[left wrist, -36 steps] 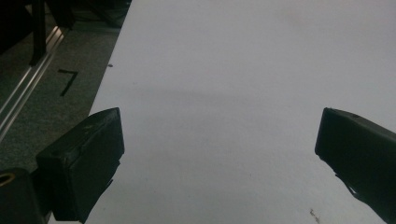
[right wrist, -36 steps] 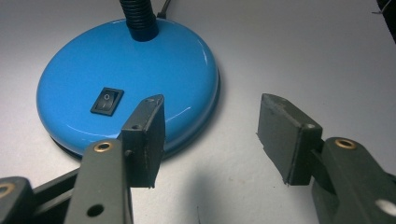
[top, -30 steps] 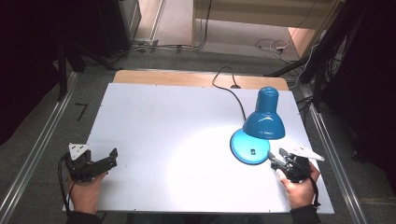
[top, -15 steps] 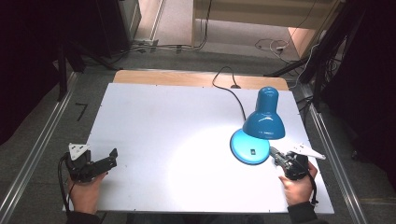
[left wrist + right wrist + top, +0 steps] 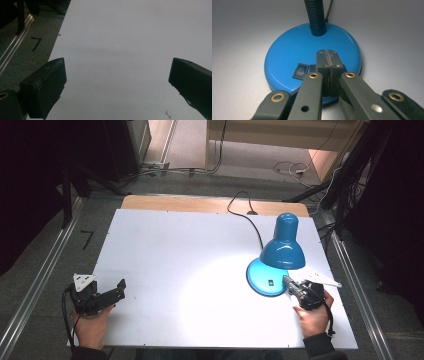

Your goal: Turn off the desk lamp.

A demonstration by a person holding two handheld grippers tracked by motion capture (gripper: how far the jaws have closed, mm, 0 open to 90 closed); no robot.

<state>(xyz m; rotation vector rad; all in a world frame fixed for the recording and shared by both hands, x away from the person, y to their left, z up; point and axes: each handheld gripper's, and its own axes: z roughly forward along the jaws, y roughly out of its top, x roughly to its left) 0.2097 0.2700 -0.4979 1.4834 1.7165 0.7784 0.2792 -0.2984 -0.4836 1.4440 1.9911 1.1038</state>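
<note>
Work in hand: the right gripper (image 5: 291,285) is over the round base (image 5: 312,50) of the blue desk lamp (image 5: 282,249), near the rocker switch (image 5: 300,70); I judge the switch is the target.
Right gripper, state: jaws pressed together, nothing between them; tips over the near part of the base.
Key relation: in the right gripper view the switch lies just left of the closed tips, beside them; contact cannot be confirmed. A short sideways shift toward the switch looks like what is needed.
Switch axis: its long side runs roughly along the jaws' own direction, tilted slightly.
Lamp position: directly ahead of the right gripper; the black flexible neck (image 5: 315,15) rises from the far side of the base, beyond the tips; the shade (image 5: 283,253) hangs over the base, and the table (image 5: 190,245) is lit to its left.
Nearer hand: the right, by far.
Left gripper (image 5: 113,291): jaws wide apart, holding nothing, over bare table, well apart from the lamp.
Power cord (image 5: 247,217): runs away from the lamp to the far table edge.
Count: one lamp, one switch, one cord, two grippers.
</note>
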